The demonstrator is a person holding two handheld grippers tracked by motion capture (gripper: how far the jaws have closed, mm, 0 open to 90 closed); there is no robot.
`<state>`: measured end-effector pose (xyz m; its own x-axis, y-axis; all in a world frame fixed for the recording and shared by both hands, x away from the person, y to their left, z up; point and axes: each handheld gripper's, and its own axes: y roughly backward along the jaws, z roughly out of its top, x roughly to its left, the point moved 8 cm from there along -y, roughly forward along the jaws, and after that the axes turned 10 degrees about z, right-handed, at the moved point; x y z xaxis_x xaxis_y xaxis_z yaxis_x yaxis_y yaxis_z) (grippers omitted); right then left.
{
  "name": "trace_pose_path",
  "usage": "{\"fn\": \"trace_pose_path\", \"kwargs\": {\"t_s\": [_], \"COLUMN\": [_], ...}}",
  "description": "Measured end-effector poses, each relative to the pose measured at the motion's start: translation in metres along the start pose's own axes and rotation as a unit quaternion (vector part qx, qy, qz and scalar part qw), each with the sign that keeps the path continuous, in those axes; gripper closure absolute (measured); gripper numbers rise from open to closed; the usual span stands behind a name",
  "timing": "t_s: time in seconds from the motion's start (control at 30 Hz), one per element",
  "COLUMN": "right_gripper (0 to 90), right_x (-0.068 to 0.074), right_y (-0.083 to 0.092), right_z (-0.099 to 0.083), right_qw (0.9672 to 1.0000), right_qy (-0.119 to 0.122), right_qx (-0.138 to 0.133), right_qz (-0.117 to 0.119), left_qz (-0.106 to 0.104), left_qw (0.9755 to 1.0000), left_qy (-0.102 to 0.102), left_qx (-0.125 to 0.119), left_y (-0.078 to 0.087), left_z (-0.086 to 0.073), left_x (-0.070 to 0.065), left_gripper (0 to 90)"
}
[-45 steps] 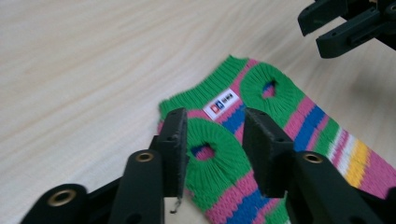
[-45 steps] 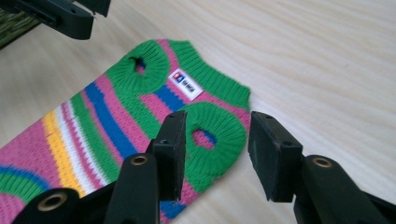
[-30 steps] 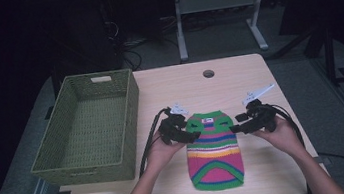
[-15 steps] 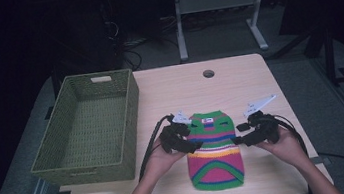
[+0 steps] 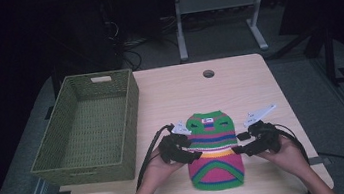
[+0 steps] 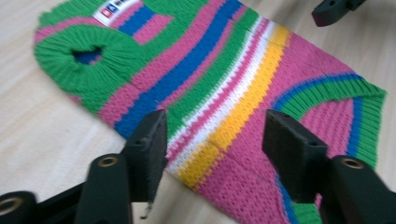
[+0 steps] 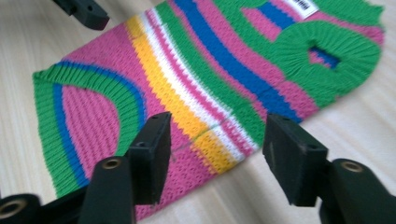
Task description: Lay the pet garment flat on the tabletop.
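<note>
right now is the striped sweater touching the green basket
Apart. The high view shows bare table between the striped sweater and the green basket, with the left gripper at the sweater's edge.

light wood table (image 5: 239, 83) with a round cable hole (image 5: 208, 73) near the far edge, green woven basket (image 5: 91, 130) sitting on its left side, small striped knit sweater (image 5: 214, 152) lying flat near the front edge

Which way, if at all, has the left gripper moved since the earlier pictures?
Yes. The left gripper has slid toward the person, from the sweater's collar end down to its middle stripes.
</note>
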<state>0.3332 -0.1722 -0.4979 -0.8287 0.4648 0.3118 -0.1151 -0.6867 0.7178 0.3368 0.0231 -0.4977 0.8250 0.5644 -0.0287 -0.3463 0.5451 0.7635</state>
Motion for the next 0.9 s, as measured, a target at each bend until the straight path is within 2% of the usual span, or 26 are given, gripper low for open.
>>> {"fn": "trace_pose_path", "kwargs": {"t_s": [0.13,0.17,0.23,0.27,0.37,0.4,0.53,0.9], "right_gripper": [50.0,52.0,56.3,59.5,66.2,68.3,72.4,69.5], "right_x": [0.005,0.006,0.009,0.011,0.012,0.013,0.011,0.001], "right_y": [-0.005,-0.005,-0.007,-0.008,-0.012,-0.013,-0.020,-0.023], "right_z": [-0.006,-0.007,-0.007,-0.008,-0.009,-0.010,-0.012,-0.008], "right_qw": [0.9998,0.9997,0.9998,0.9998,0.9995,0.9994,0.9988,0.9986], "right_qy": [0.003,0.008,0.010,0.009,0.019,0.015,0.021,0.015], "right_qx": [0.017,0.021,0.016,0.018,0.025,0.030,0.044,0.050], "right_qz": [0.003,0.002,0.006,0.010,0.008,0.009,0.005,-0.007], "left_qz": [-0.007,-0.008,-0.009,-0.012,-0.011,-0.012,-0.015,-0.006], "left_qw": [0.9998,0.9995,0.9989,0.9989,0.9980,0.9975,0.9976,0.9982], "left_qy": [-0.015,-0.029,-0.041,-0.039,-0.050,-0.054,-0.049,-0.042], "left_qx": [0.006,0.014,0.022,0.023,0.037,0.043,0.047,0.043], "left_y": [0.001,0.000,0.000,-0.002,-0.005,-0.006,-0.011,-0.016], "left_z": [-0.005,-0.008,-0.011,-0.011,-0.014,-0.015,-0.016,-0.011], "left_x": [-0.005,-0.006,-0.007,-0.008,-0.009,-0.008,-0.009,-0.002], "left_gripper": [52.1,56.6,63.5,66.0,70.7,71.7,73.3,71.8]}}
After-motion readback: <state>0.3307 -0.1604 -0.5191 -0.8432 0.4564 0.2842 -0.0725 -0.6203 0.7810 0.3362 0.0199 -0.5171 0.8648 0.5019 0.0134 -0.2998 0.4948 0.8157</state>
